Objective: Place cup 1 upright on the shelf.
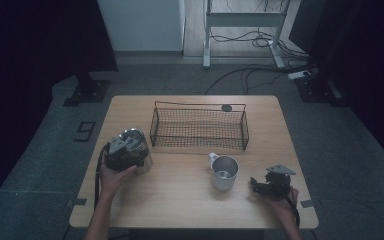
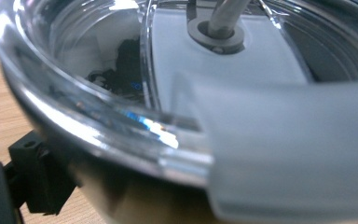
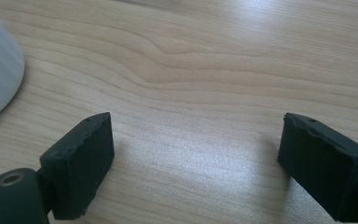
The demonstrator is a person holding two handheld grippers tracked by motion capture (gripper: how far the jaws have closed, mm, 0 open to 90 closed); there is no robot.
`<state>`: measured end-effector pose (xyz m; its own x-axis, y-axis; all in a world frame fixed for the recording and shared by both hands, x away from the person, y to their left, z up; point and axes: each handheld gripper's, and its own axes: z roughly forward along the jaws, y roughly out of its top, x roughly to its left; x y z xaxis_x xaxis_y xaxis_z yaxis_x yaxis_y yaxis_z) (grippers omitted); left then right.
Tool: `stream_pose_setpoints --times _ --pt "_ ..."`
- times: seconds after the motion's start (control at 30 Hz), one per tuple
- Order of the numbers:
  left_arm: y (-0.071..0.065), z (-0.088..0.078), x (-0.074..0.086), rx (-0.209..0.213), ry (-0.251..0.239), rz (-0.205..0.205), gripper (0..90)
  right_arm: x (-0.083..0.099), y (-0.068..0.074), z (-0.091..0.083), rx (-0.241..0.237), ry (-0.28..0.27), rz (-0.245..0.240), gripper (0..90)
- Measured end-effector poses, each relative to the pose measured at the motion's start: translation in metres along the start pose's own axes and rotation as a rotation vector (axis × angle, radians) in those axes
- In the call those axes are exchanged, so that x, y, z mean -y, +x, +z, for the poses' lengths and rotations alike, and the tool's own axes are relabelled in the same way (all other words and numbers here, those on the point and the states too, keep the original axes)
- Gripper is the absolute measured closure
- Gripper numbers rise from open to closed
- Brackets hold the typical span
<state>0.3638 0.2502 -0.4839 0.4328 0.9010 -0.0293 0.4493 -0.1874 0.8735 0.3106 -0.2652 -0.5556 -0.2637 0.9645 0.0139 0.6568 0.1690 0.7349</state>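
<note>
Overhead, the wooden table (image 1: pixel 180 200) is the largest item: pale, straight-grained, rectangular with rounded corners. Landmark used below: the wire basket (image 1: pixel 198 128), a dark mesh rectangle with thin rod handles, sitting at the table's far centre. A small dark round disc (image 1: pixel 226 107) lies just behind the basket's far rim.

Left of the basket and nearer the person, the clear glass jar (image 1: pixel 136 145) with a shiny rounded wall stands near the table's left edge. The left gripper (image 1: pixel 122 150) is on it, jaws spread wide about the jar; whether the pads press it, cannot tell.

In front of the basket, slightly right, stands a white mug (image 1: pixel 224 172), smooth, cylindrical, handle toward the basket.

Right of the mug, the right gripper (image 3: pixel 193 163) rests low over bare wood, black block-shaped jaws apart, holding nothing.
</note>
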Motion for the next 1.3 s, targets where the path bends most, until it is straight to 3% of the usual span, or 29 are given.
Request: stream_pose_setpoints --times 0.47,0.87,1.3 --pt "0.001 -0.007 0.001 0.017 0.003 0.003 4.0 -0.001 -0.001 0.0 0.0 -0.002 -0.001 11.1" --pt "0.004 -0.023 -0.002 0.039 -0.054 -0.014 4.1 -0.001 -0.001 0.0 0.002 -0.004 0.001 12.0" --pt "-0.005 -0.027 -0.006 0.048 -0.05 -0.018 4.1 -0.001 -0.001 0.001 0.021 -0.005 0.021 12.8"
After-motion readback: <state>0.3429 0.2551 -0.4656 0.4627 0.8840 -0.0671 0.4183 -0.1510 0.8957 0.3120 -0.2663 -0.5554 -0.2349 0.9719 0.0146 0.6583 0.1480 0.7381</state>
